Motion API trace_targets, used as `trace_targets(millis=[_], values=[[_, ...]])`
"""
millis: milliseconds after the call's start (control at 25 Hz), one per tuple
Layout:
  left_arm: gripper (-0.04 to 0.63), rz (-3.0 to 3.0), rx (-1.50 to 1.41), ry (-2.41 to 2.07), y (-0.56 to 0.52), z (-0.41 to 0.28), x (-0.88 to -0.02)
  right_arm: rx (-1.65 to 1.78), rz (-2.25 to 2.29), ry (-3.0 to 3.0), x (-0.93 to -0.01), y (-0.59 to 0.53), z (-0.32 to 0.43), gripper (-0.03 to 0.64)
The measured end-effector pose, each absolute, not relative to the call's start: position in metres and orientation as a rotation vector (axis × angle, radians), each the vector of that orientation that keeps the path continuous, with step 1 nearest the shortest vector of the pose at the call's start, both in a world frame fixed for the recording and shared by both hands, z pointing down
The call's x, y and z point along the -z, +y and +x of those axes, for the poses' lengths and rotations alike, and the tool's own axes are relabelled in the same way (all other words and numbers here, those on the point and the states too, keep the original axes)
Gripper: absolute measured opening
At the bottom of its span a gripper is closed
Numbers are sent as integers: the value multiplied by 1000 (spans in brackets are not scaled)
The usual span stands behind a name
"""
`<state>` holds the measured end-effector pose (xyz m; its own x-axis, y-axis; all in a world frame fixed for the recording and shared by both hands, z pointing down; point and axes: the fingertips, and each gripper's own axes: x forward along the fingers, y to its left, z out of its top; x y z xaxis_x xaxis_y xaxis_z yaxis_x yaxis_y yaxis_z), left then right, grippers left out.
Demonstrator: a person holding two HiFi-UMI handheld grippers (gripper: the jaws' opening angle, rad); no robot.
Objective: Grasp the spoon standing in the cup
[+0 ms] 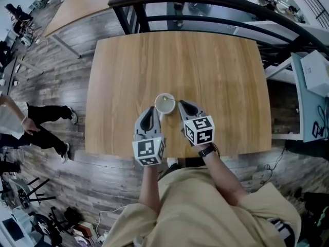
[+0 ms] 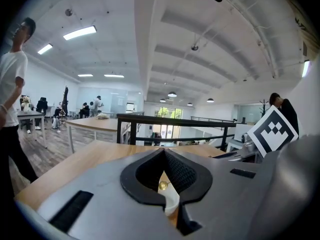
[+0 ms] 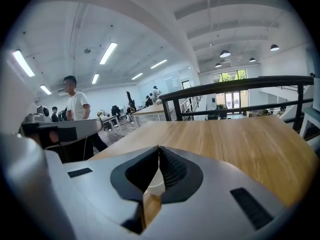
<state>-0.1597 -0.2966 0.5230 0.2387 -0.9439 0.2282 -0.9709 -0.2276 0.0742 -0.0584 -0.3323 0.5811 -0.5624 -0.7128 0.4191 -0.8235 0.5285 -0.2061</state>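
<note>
**Spoon (image 2: 162, 185) in cup (image 1: 164, 103), both grippers closed**

Gold spoon tip shows above the round white cup on the wood-grain table (image 1: 205, 66). Left gripper (image 1: 153, 110) and right gripper (image 1: 180, 103) angle inward beside the rim, jaws pressed together. Can't tell if either pinches the spoon.

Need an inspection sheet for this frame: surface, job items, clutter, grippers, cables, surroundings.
Surface: wooden table, holding only the cup.
Job's things: white cup near the front edge; gold end of the spoon shows over its rim.
Clutter: nothing seen on the table.
Grippers: left gripper shut, nothing between its jaws, beside the cup; right gripper shut at the cup's rim, grip on the spoon not confirmable.
Cables: loose cables on the floor, off the table.
Surroundings: black railing behind the table; a person at left.
</note>
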Motion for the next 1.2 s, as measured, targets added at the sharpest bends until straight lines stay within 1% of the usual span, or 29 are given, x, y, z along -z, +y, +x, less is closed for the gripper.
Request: trace_targets(millis=[760,1200], values=[[5,2467,-143,-1880,-257,-162,-438,-315,1449,-2677,-460,-294,-40,17],[5,2535,-102,-1916,-237,-161,-404,-168,1497,-2747,-413,-273,-35,17]])
